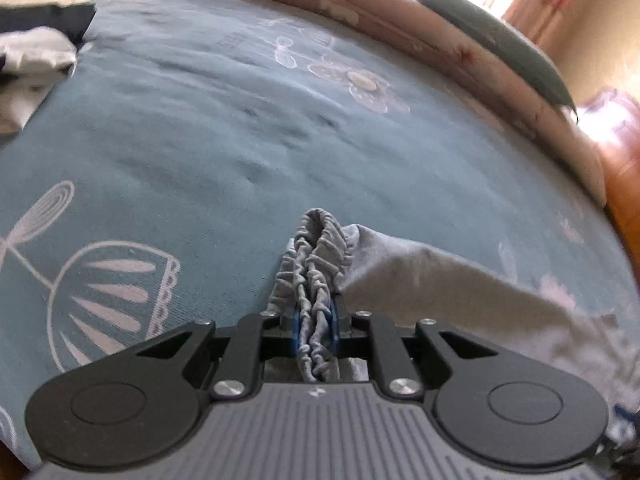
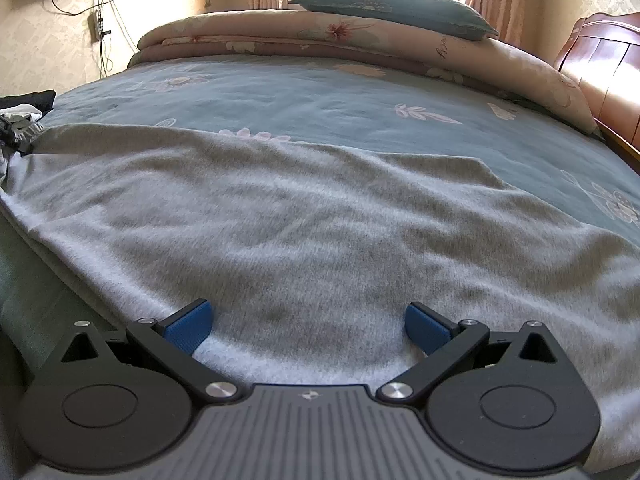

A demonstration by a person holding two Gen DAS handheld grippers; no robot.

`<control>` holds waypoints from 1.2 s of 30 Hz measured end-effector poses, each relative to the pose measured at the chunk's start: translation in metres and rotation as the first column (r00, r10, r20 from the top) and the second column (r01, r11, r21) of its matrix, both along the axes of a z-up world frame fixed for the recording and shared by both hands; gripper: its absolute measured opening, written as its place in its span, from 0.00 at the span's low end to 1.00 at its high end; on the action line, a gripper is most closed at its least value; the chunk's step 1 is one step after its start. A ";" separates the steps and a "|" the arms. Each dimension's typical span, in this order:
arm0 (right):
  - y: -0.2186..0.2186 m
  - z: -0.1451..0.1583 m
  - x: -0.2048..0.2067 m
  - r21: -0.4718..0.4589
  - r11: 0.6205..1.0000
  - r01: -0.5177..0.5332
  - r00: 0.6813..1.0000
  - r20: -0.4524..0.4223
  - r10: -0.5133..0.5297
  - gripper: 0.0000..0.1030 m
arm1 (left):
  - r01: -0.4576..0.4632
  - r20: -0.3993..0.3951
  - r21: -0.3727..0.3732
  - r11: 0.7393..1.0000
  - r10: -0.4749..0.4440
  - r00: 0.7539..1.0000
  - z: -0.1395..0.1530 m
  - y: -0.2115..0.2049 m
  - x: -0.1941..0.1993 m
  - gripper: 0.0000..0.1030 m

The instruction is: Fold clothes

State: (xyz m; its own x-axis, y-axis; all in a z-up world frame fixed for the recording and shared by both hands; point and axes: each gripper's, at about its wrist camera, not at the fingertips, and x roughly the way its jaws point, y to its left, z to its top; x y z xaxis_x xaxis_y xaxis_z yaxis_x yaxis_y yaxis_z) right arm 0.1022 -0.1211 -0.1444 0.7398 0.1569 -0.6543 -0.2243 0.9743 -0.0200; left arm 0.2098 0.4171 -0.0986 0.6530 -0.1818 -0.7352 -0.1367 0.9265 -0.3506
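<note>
A light grey garment (image 2: 304,216) lies spread across the teal flowered bedspread (image 2: 320,96). Its gathered elastic band (image 1: 316,272) is pinched between the blue pads of my left gripper (image 1: 315,322), which is shut on it; the cloth trails off to the right over the bed. My right gripper (image 2: 308,326) hovers just over the flat grey fabric, jaws wide open, with nothing pressed between its blue pads (image 2: 188,326). In the right wrist view the left gripper (image 2: 14,130) shows only as a dark shape at the far left edge.
A folded peach floral quilt (image 2: 320,40) and a teal pillow (image 2: 392,10) lie at the far side of the bed. A wooden headboard (image 2: 600,60) stands at the right. Dark and white clothes (image 1: 36,52) lie at the bed's left edge.
</note>
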 end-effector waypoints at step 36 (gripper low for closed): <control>-0.002 -0.001 0.000 0.004 1.000 0.003 1.000 -0.002 -0.003 1.00 | 0.214 -0.072 0.051 0.975 -0.210 0.975 -0.015 -0.057 -0.051 0.69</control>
State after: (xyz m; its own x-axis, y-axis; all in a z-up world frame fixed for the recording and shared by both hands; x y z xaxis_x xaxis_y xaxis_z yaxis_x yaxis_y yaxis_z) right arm 0.1025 -0.1229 -0.1452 0.7392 0.1574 -0.6548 -0.2213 0.9751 -0.0154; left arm 0.1587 0.3596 -0.1139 0.5543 -0.2668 -0.7884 0.0443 0.9554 -0.2921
